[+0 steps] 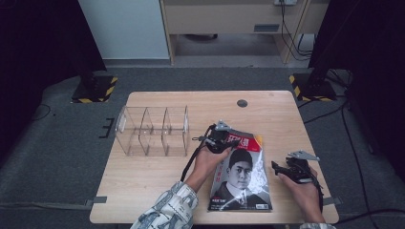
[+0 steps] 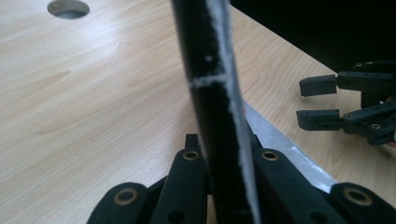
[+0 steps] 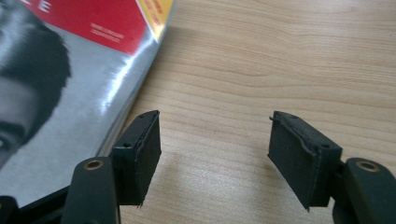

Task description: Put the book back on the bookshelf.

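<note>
Pinching the top edge of a magazine (image 1: 241, 174), the left gripper (image 1: 220, 137) is sitting at the middle of the wooden bench (image 1: 157, 181), with its jaws pressed tight on the cover. In the left gripper view the magazine's edge (image 2: 212, 93) is running up between the two black jaws as a dark band with a frayed white line along it, and the glossy cover is slanting away to the right of them, so that end is standing off the wood. Lying lengthwise toward the person, the magazine is showing a portrait cover with a red title block and a yellow corner (image 3: 156, 14); its near end is resting at the front edge of the bench.

Hovering just beside the magazine's right edge, the right gripper (image 1: 281, 167) is keeping its jaws spread, with bare wood between the pads (image 3: 144, 149) and nothing held. The left pad is sitting close to the magazine's edge without pressing on it.

Standing well apart on the left half of the bench, a clear plastic organiser (image 1: 152, 130) with upright dividers is holding nothing. A small round hole (image 1: 242, 103) is sitting near the far edge.
</note>
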Tool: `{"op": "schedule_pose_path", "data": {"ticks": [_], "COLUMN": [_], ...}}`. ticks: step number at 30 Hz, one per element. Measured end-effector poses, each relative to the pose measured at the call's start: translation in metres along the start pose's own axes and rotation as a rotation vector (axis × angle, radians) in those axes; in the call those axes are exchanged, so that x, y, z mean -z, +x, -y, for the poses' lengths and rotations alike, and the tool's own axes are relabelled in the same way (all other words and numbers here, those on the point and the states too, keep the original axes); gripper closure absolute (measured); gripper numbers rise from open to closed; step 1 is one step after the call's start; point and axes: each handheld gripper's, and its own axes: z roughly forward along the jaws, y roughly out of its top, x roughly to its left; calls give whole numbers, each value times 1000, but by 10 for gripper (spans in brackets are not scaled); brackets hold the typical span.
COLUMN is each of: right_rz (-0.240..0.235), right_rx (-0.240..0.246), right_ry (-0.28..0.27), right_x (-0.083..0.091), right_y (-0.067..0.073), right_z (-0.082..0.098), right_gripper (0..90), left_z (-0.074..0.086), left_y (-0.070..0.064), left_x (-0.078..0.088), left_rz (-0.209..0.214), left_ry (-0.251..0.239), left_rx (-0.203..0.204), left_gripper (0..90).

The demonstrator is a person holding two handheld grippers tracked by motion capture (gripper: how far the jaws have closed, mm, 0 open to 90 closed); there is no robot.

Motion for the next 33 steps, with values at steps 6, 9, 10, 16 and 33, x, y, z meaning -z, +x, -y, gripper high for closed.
{"op": "schedule_pose_path", "data": {"ticks": [6,9,10,16,33], "right_rz": [3,3,3,1,-7], "right_rx": [2,5,4,14,47], "right_ry": [6,7,9,14,39], "right_x": [-1,-1,-1,-2,-8], "right_y": [1,1,1,1,6], "right_z": [0,0,1,0,2], "right_gripper": [340,341,340,340,334], "left_z": [-5,-7,-8,-12,-16], "left_y": [0,0,0,-1,-1], "left_x": [13,21,24,34,62], "left_rz": [5,9,9,5,5], "left_ry": [-27,-55,-59,-81,-130], "left_rx": [-1,2,-1,-7,-18], "left_gripper": [866,866,865,866,866]}}
